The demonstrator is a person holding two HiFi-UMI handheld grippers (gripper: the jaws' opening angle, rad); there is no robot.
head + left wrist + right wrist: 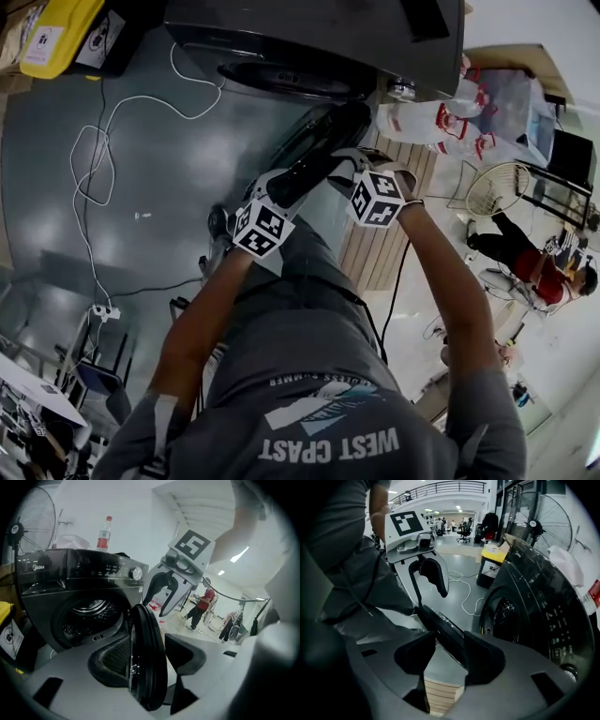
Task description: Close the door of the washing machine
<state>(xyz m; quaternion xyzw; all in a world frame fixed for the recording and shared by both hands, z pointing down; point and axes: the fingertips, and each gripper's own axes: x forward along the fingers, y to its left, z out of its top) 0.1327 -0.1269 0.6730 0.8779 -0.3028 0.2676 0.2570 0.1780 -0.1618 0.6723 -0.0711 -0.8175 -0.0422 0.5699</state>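
Observation:
A dark front-loading washing machine (319, 47) stands at the top of the head view, its round door (314, 150) swung out towards me. In the left gripper view the drum opening (89, 616) gapes and the door (147, 667) shows edge-on. My left gripper (147, 660) is open with the door rim between its pads, a gap showing on the right side. My right gripper (450, 656) is open too and straddles the door's edge (440, 625), with a gap on the left. Both marker cubes (261, 228) (377, 198) sit side by side at the door.
A white cable (94, 159) loops over the grey floor to a power strip (105, 312). A yellow bin (61, 33) stands left of the washer and a slatted wooden platform (384, 244) lies under the door. A bottle (104, 534) stands on the washer. A person in red (534, 262) is far right.

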